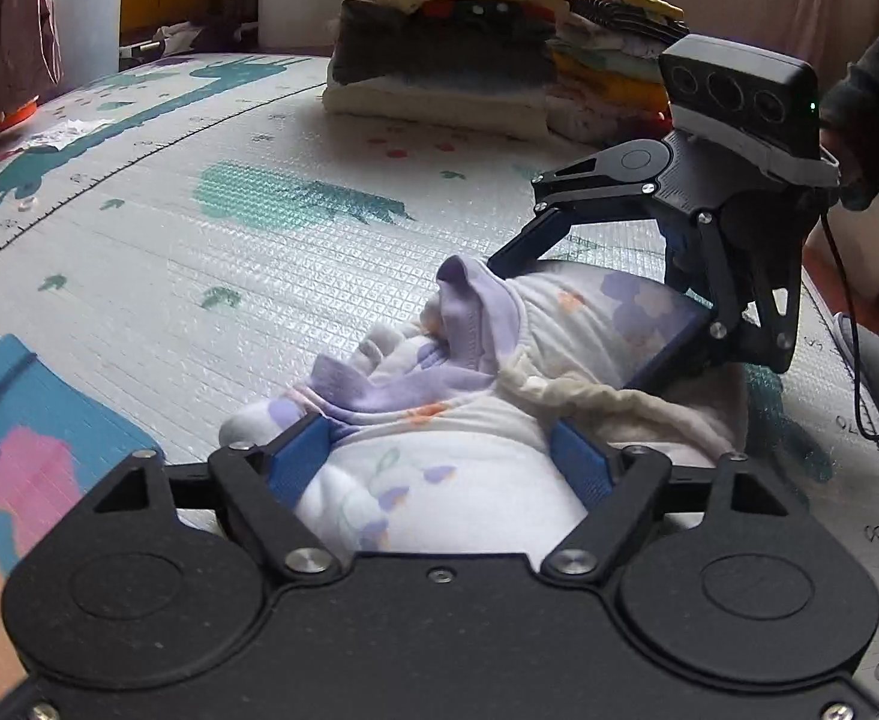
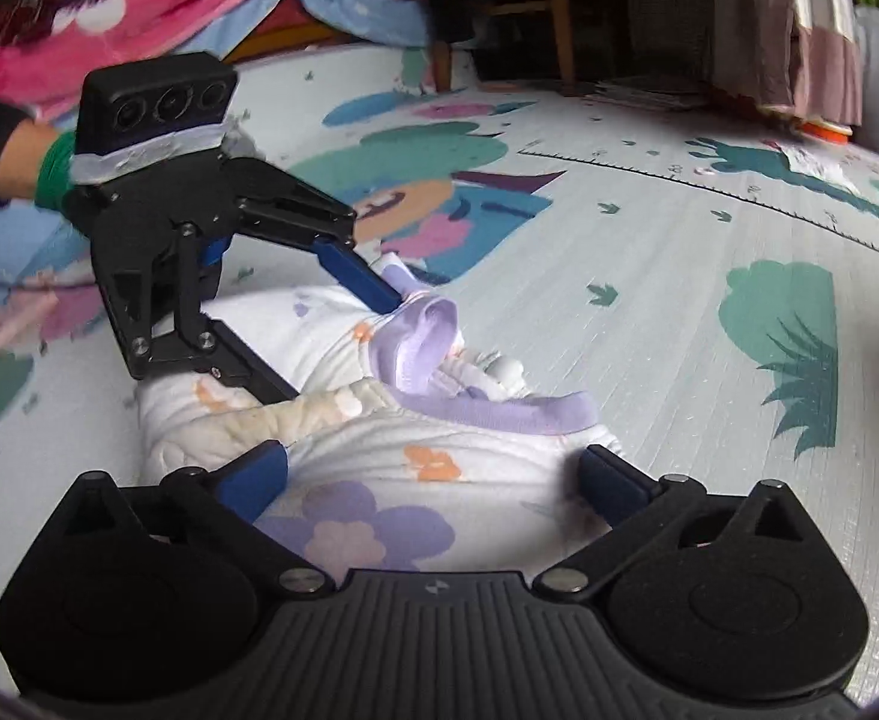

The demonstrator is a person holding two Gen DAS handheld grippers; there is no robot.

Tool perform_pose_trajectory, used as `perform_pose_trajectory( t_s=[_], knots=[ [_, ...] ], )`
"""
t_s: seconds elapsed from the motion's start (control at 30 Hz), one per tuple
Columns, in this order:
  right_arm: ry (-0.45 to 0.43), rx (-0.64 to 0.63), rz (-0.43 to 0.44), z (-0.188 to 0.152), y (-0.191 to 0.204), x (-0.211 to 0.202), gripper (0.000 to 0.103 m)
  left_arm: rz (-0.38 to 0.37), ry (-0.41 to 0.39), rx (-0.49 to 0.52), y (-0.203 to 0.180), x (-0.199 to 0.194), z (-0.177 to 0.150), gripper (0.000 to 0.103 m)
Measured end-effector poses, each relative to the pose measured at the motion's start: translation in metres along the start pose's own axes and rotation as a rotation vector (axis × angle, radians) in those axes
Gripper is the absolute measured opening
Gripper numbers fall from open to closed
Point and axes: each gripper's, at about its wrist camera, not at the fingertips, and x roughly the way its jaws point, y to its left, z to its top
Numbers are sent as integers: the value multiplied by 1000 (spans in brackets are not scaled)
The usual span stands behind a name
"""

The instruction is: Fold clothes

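White floral garment (image 1: 439, 480) lies bunched between both wide-spread claws, left (image 1: 439, 462) and right (image 2: 433, 480), angled downward.

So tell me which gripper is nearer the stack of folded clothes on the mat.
Right. The right gripper sits at the edge of the garment nearer the stack of folded clothes; the left gripper is at the garment's opposite edge, facing the stack across it.

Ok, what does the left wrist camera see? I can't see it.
Both open grippers, left gripper near and right gripper opposite, sit around a bunched white flowery garment on a patterned play mat. Folded clothes are stacked behind.
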Motion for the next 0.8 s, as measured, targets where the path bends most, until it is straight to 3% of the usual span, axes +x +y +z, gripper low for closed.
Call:
perform_pose_trajectory(
  t_s=[0.2, 0.27, 0.4, 0.5, 0.67, 0.8],
  knots=[
    [38, -1, -3, 13, 0, 1, 103, 13, 32, -21, -6, -4, 10, 83],
    [14, 8, -15, 17, 2, -6, 102, 23, 27, -25, -7, -11, 15, 84],
    [-106, 3, -34, 23, 11, -38, 102, 41, -93, 28, -28, -49, 25, 84],
    [-135, -33, -40, 18, 21, -50, 102, 15, -137, 50, -47, -68, 21, 84],
    [-87, -93, -62, 1, 31, -48, 102, 36, -77, 105, -69, -59, 0, 84],
    [-8, -20, -30, 2, 18, -21, 103, 23, -13, 53, -46, -35, -17, 86]
  ],
)
